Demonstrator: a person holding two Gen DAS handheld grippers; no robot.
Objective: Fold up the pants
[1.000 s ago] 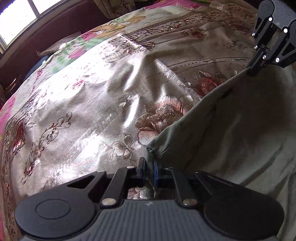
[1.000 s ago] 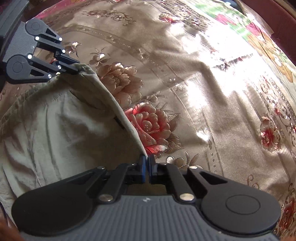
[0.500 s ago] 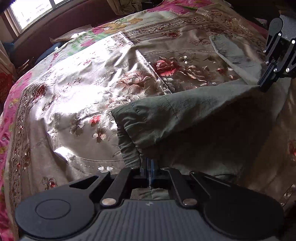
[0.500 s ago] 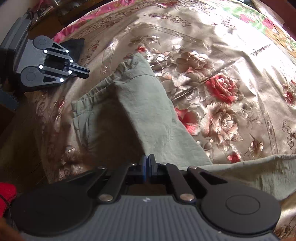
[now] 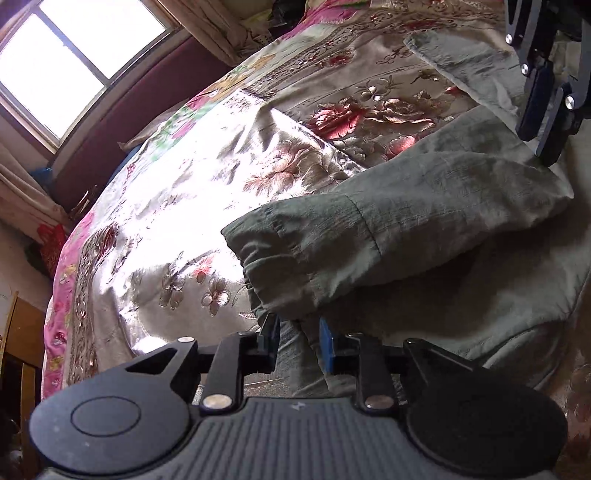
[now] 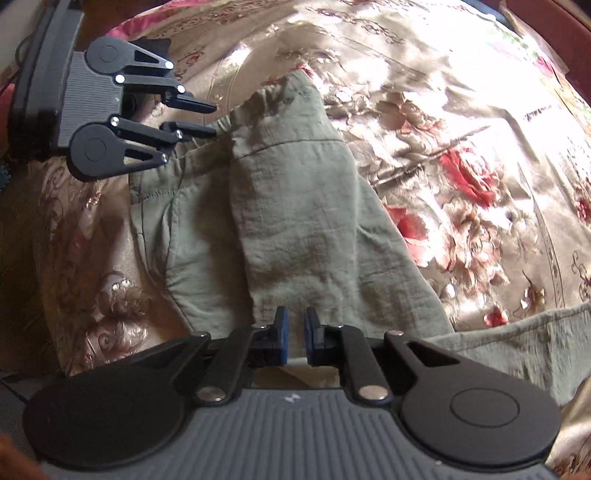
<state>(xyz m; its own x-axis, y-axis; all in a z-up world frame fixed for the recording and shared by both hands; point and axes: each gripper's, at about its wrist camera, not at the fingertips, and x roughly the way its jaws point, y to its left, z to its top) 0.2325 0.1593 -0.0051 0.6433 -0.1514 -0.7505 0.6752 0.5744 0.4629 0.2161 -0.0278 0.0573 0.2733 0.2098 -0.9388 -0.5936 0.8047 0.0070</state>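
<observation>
Both tools are letting go over a bed: the left tool (image 5: pixel 297 341) has its jaws opening, a narrow gap showing between the blue pads, with the gathered edge of the olive-green pants (image 5: pixel 406 236) lying loose between them and no longer pinched. The right tool (image 6: pixel 294 334) is opening too, its pads apart by a slimmer gap, the cloth just beyond its tips and not gripped.

The pants lie folded over on themselves near the bed's edge, one layer doubled across another, the elastic waistband (image 6: pixel 258 103) bunched beside the left tool's fingers (image 6: pixel 192 129). A separate stretch of the same green cloth runs off to the right in the right wrist view.

Beneath it all spreads a shiny gold bedspread (image 5: pixel 192 177) embroidered with red and pink roses, glaring where sunlight falls on it. A window (image 5: pixel 74 55) and a curtain (image 5: pixel 207 26) stand beyond the bed's far side.
</observation>
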